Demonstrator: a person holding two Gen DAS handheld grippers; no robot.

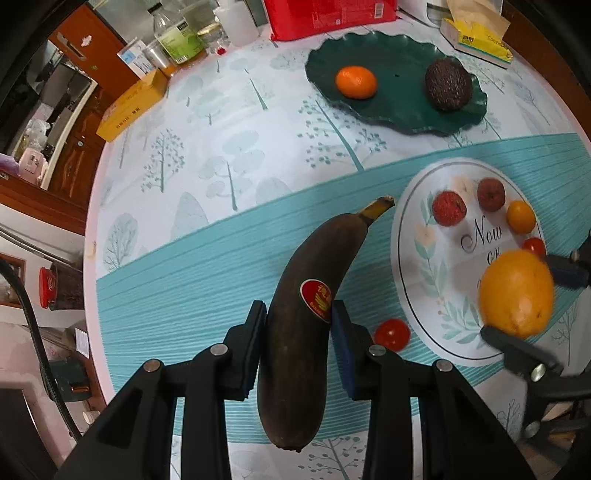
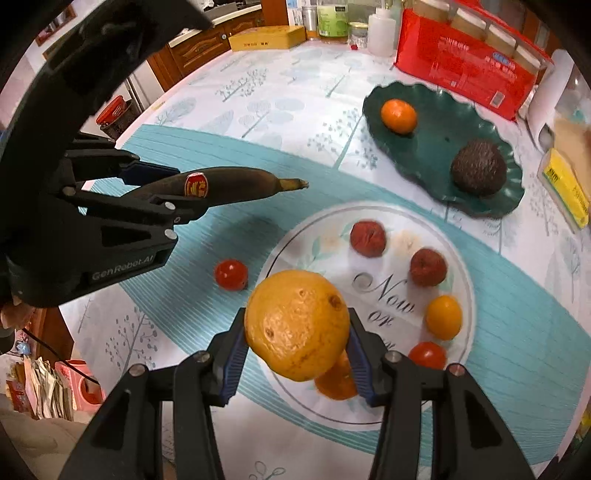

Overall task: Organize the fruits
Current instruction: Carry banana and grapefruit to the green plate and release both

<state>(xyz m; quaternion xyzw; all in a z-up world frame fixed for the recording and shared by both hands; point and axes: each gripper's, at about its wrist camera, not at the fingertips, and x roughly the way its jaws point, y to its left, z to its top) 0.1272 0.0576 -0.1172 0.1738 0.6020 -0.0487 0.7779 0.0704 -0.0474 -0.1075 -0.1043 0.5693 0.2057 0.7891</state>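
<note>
My left gripper point(image 1: 297, 332) is shut on a dark brown banana point(image 1: 310, 295) with a red sticker, held above the table; it also shows in the right wrist view point(image 2: 221, 184). My right gripper point(image 2: 297, 343) is shut on a large orange point(image 2: 297, 325), held over the white plate point(image 2: 465, 266); the orange also shows in the left wrist view point(image 1: 517, 291). The white plate point(image 1: 410, 266) holds two lychees point(image 2: 367, 238), a small yellow fruit point(image 2: 443, 316), a cherry tomato point(image 2: 426, 355) and an orange fruit under my gripper. A green plate point(image 2: 443, 122) holds a mandarin point(image 2: 399, 115) and an avocado point(image 2: 478, 171).
A loose cherry tomato point(image 2: 231, 274) lies on the tablecloth left of the white plate. At the far edge stand a red package point(image 2: 461, 59), bottles point(image 2: 332, 18), a yellow box point(image 2: 266, 38) and a tissue box point(image 2: 565, 192).
</note>
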